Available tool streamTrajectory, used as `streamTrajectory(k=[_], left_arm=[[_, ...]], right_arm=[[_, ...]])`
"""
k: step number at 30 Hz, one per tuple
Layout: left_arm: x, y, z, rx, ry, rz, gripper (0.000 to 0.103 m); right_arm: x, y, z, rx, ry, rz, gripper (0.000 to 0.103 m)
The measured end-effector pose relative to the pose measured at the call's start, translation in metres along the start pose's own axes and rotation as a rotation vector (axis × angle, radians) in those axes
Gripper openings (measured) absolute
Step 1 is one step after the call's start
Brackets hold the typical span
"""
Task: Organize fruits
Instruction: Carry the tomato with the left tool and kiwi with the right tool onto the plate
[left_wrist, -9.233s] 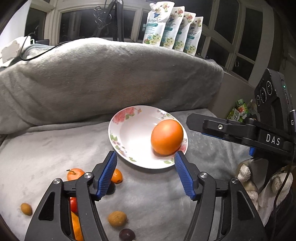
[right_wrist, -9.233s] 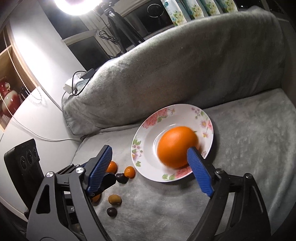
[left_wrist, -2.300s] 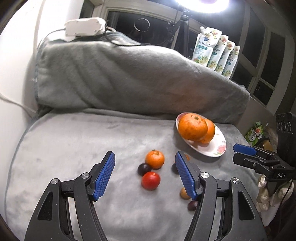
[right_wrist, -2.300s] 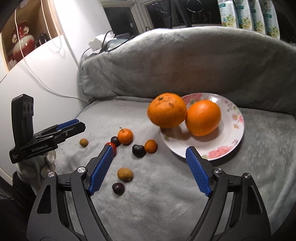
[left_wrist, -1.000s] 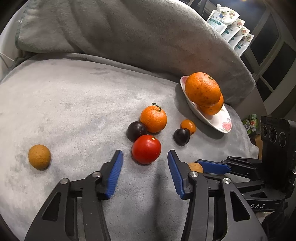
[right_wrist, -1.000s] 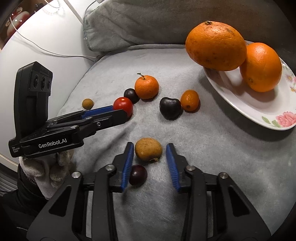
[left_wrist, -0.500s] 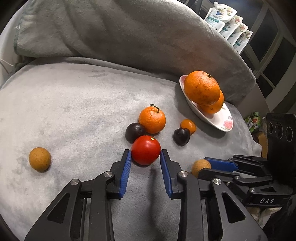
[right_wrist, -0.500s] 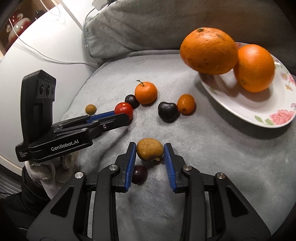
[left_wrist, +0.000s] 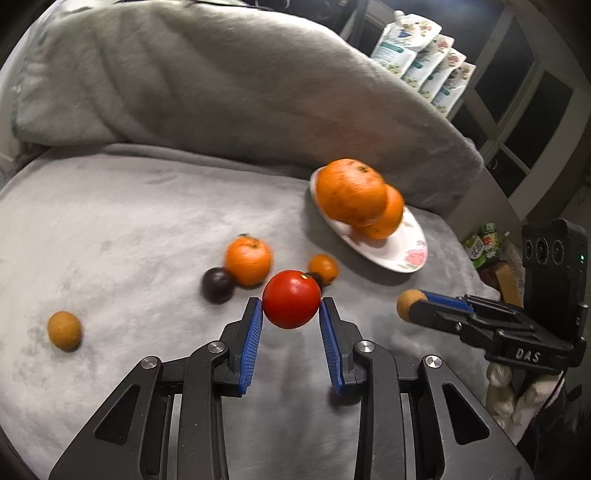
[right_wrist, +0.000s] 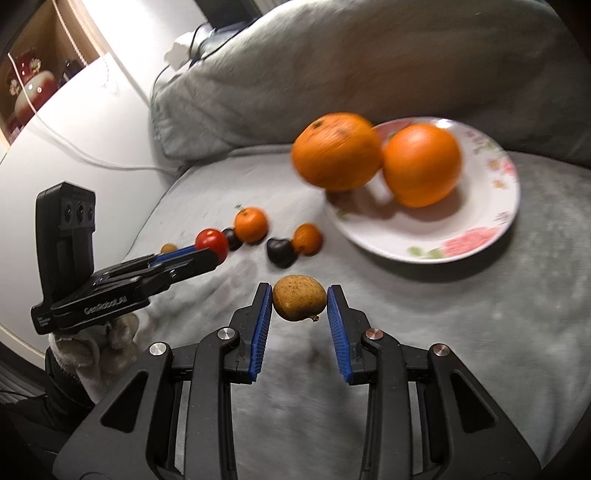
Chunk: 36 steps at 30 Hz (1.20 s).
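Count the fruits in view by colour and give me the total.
Orange fruits: 4
Red tomato: 1
Dark purple fruits: 2
Tan-brown fruits: 2
Total: 9

2 oranges (right_wrist: 373, 158) sit on the plate (right_wrist: 480, 236), right of the small fruits (right_wrist: 273, 236) scattered on the blanket (right_wrist: 480, 332).

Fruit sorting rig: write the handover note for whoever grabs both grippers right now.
Left gripper: shut on the red tomato, lifted.
Right gripper: shut on the tan fruit, lifted.
Done: two large oranges on the floral plate.
Left on the grey blanket: mandarin, small orange fruit, two dark plums, another tan fruit.
Next, probably: carry both held fruits to the plate.
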<state>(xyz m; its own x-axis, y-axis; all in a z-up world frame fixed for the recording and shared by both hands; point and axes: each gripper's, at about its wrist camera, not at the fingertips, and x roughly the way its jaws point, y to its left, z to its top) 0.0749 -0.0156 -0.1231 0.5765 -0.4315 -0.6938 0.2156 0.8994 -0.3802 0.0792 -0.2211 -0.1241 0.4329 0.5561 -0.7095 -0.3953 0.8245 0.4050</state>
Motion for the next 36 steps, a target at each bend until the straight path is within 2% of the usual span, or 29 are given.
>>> streamTrajectory(k=[10,18,29,36], left_arm=[[0.014,-0.041,0.011,0.068,0.005,-0.062,0.03],[0.037,-0.074,0.021,0.117,0.024,-0.084,0.03],[0.061,-0.106,0.031,0.187,0.024,-0.066,0.03],[0.068,-0.118,0.033,0.223,0.019,-0.035,0.03]], right_arm=[[-0.035,-0.036,0.018,0.037,-0.093,-0.065,0.032],[-0.04,-0.072,0.036,0.068,-0.132,-0.113,0.032],[-0.032,-0.109,0.05,0.085,-0.13,-0.15,0.032],[-0.028,-0.114,0.055,0.085,-0.134,-0.151,0.032]])
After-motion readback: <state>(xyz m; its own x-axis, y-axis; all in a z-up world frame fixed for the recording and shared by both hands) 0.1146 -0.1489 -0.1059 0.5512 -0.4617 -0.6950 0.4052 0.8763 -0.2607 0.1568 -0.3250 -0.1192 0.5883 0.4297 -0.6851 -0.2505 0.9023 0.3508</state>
